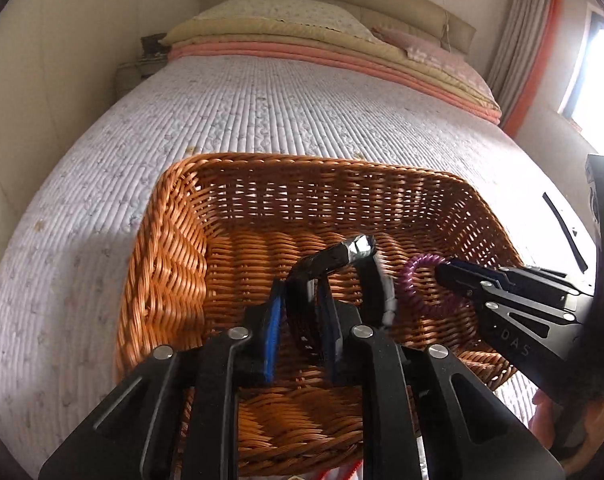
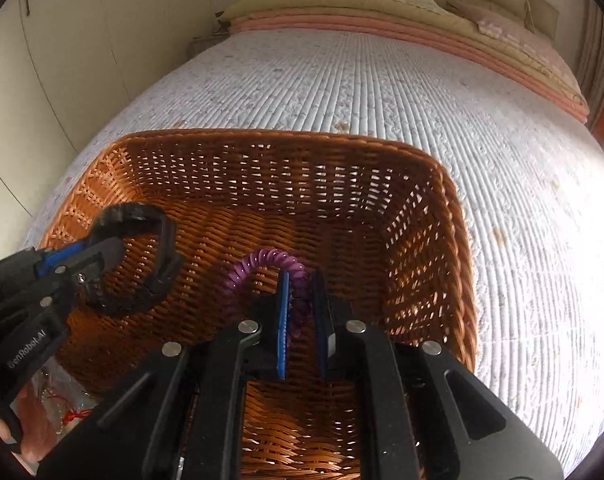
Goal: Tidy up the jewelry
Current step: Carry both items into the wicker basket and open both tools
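Above basket, purple coiled bracelet

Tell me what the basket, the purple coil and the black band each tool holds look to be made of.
Basket: woven wicker or rattan, glossy orange-brown strands with gaps in the walls.
Purple coil in the right tool: translucent spiral plastic, shiny.
Black band in the left tool: dark and segmented, perhaps plastic or leather, with one gleaming facet; blurred.

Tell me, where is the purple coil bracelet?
The purple coil bracelet is pinched in the right hand-held gripper, held over the wicker basket.
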Demonstrator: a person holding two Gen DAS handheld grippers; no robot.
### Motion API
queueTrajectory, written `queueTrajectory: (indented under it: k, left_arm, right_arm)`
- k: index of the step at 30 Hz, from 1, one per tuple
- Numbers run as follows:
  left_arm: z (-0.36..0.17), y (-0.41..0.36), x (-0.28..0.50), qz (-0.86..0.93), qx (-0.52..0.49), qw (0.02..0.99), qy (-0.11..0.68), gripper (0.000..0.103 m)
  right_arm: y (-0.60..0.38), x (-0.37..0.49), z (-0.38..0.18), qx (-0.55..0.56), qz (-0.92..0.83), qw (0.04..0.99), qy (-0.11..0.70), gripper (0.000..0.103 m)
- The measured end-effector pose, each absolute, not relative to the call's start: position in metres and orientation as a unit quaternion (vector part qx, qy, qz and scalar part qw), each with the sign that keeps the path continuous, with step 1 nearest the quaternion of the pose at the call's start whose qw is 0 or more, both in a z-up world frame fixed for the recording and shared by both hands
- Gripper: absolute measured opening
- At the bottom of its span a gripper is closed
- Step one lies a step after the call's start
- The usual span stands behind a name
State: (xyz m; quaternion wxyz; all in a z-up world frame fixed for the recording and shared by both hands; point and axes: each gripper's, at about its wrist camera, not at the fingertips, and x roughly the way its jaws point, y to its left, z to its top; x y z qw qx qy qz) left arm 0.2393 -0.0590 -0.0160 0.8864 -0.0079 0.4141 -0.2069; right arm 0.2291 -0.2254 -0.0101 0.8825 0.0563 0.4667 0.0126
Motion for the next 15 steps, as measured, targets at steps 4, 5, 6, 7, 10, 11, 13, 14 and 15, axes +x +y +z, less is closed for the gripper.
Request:
queueTrajectory:
  k: [4,5,6,7,10,11,13,14,15]
  left_arm:
    - [0.003,-0.044,0.225,-0.223,-0.036,0.894,0.386,0.046]
    - [0.008,-0.043,0.220,-0.226,-0.037,0.896,0.380,0.046]
    - [0.016,-0.038,0.211,-0.234,-0.041,0.897,0.372,0.046]
    - [0.023,-0.031,0.202,-0.241,-0.046,0.898,0.364,0.046]
    - [0.044,-0.011,0.175,-0.255,-0.059,0.903,0.339,0.046]
    - [0.052,-0.002,0.163,-0.259,-0.065,0.906,0.329,0.046]
    - [0.065,0.012,0.142,-0.263,-0.070,0.910,0.313,0.046]
    - [0.072,0.020,0.130,-0.262,-0.071,0.913,0.305,0.046]
    - [0.077,0.028,0.117,-0.262,-0.073,0.915,0.297,0.046]
  right_arm:
    - [-0.236,0.220,0.001,0.085,0.026,0.886,0.454,0.032]
    - [-0.236,0.213,0.005,0.088,0.024,0.891,0.445,0.048]
    - [-0.239,0.204,0.012,0.093,0.022,0.897,0.431,0.055]
    - [-0.241,0.194,0.018,0.099,0.026,0.902,0.419,0.055]
    - [-0.244,0.163,0.041,0.113,0.039,0.914,0.387,0.055]
    - [-0.245,0.155,0.048,0.112,0.042,0.919,0.376,0.055]
    - [-0.240,0.133,0.062,0.104,0.042,0.929,0.353,0.055]
    - [-0.237,0.121,0.068,0.099,0.040,0.933,0.342,0.055]
    - [-0.233,0.114,0.072,0.095,0.039,0.936,0.336,0.055]
